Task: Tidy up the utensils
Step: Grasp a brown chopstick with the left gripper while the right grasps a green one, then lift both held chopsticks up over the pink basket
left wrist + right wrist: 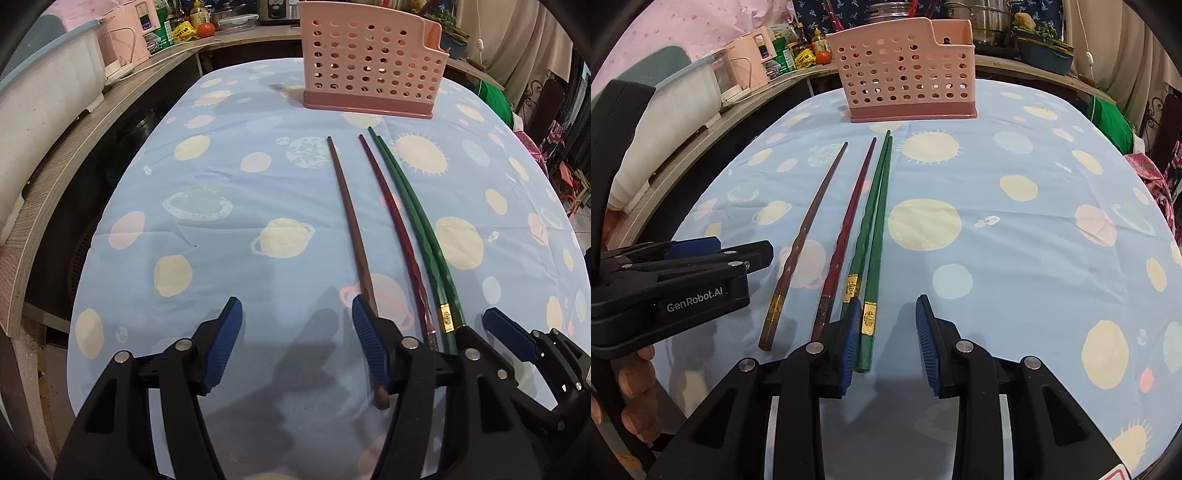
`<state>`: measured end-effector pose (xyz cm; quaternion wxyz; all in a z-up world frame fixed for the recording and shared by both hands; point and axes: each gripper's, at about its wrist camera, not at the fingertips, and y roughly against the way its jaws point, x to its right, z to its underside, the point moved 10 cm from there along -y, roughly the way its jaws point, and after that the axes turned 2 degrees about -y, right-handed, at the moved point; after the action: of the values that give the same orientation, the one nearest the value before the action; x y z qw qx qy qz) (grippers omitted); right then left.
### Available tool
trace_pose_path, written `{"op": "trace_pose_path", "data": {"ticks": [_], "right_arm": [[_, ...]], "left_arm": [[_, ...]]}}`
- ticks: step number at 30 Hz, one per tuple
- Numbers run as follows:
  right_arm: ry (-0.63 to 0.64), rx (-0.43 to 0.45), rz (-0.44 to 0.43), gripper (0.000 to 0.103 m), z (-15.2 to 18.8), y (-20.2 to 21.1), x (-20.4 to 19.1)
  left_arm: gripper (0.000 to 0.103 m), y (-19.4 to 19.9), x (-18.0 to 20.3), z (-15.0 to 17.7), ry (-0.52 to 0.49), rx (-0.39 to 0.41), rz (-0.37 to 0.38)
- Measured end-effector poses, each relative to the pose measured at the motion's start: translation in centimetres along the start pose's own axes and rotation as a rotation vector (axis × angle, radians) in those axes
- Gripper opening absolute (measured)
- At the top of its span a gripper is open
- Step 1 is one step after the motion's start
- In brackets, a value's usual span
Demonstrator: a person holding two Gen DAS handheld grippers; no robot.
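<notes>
Four chopsticks lie side by side on the blue planet-print cloth [229,266], tips toward a pink perforated holder [369,62] at the far edge. My left gripper [295,336] is open just above the cloth. The brown chopstick [347,206] runs under its right finger, with nothing between the pads. A dark red chopstick [391,206] and a green pair [417,214] lie to the right. My right gripper [888,332] is open over the near ends. One green chopstick [868,325] lies between its fingers beside the left pad, and the other passes behind that finger.
A wooden counter [110,122] curves along the left with a white tub [44,85], a pink appliance [122,40], bottles and a tomato. Pots [990,18] stand behind the holder. A hand [635,387] holds the left gripper's handle [694,258]. Green fabric [1108,122] lies at the right.
</notes>
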<state>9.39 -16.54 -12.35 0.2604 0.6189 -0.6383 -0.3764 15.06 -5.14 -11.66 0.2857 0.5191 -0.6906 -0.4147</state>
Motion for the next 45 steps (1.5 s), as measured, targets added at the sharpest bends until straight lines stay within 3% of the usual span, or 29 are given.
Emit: {"op": "trace_pose_path", "data": {"ticks": [6,11,18,33,36,40,45], "right_arm": [[0.019,0.013,0.039,0.023,0.0,0.0,0.3],[-0.02,0.009,0.035,0.008,-0.1,0.0,1.2],[-0.062,0.004,0.009,0.007,0.0,0.1,1.4],[-0.097,-0.001,-0.017,0.007,0.3,0.3,1.6],[-0.097,-0.003,-0.019,0.007,0.3,0.3,1.5],[-0.105,-0.008,-0.03,0.007,0.5,0.4,1.3],[-0.106,-0.008,-0.031,0.007,0.6,0.5,1.4]], "left_arm": [[0.061,-0.1,0.8,0.4,-0.018,-0.003,0.018],[0.061,-0.3,1.5,0.8,-0.03,-0.013,0.033],[0.062,-0.9,2.0,1.5,-0.029,-0.039,0.064],[0.06,-0.4,2.4,2.5,-0.062,-0.021,0.056],[0.052,-0.1,2.8,2.6,-0.077,-0.017,0.067],[0.028,0.3,3.4,2.8,-0.102,-0.012,0.087],[0.01,0.4,3.5,3.0,-0.107,-0.015,0.099]]}}
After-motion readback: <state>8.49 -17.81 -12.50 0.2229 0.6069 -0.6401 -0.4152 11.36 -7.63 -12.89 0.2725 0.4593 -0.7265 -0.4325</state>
